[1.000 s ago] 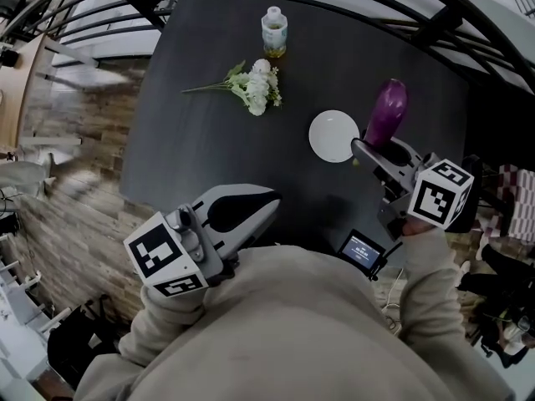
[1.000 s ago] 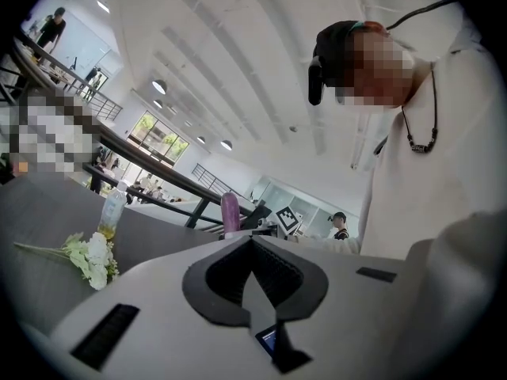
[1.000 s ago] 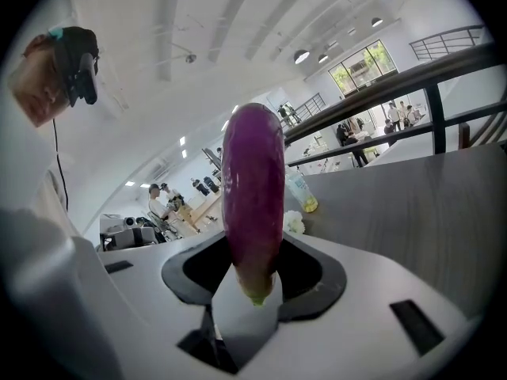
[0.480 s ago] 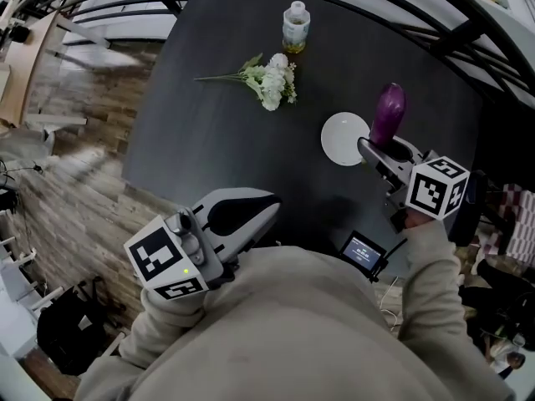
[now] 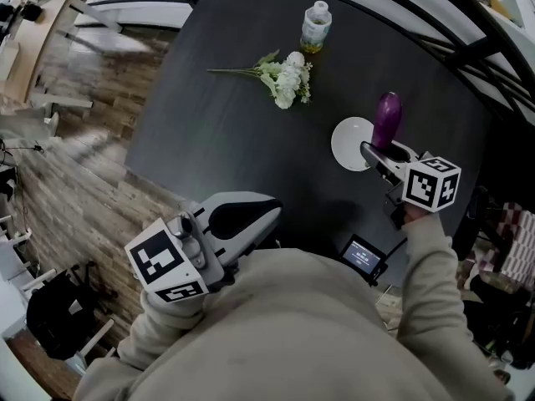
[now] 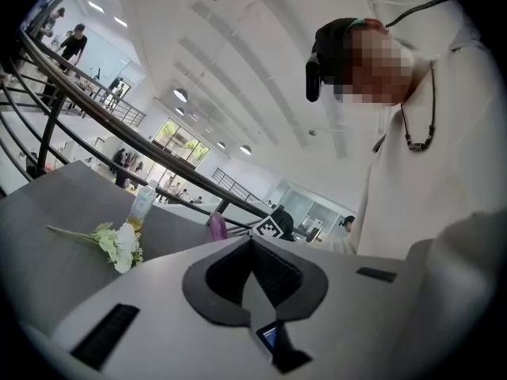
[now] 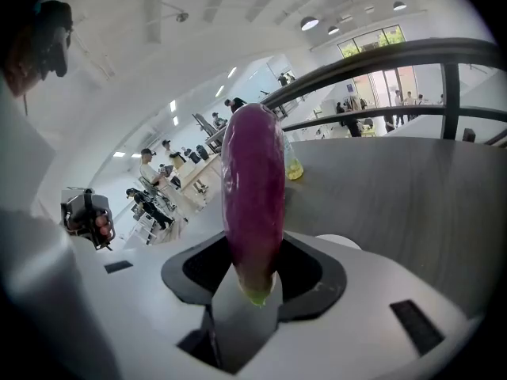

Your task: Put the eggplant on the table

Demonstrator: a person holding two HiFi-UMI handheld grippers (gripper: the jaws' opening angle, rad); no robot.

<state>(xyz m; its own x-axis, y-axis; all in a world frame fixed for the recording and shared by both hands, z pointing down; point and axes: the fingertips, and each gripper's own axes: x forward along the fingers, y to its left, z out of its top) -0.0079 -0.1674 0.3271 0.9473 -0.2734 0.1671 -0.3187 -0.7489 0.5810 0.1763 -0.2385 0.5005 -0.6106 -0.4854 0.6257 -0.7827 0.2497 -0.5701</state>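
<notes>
The right claw (image 5: 378, 152) is gripping the eggplant (image 5: 387, 119) by its pale green end, its jaws standing partly apart and pressing on that end, as the right gripper view shows (image 7: 253, 204). The eggplant is sticking out beyond the jaws, purple tip away from the person, over the dark desk (image 5: 226, 132) just beside the right edge of a white plate (image 5: 349, 143); whether it is touching the desk I cannot tell. The left claw (image 5: 249, 216) is hanging near the person's chest at the desk's near edge, jaws together and holding nothing. Flowers (image 5: 286, 78) and a bottle (image 5: 316, 26) are sitting farther back on the desk.
</notes>
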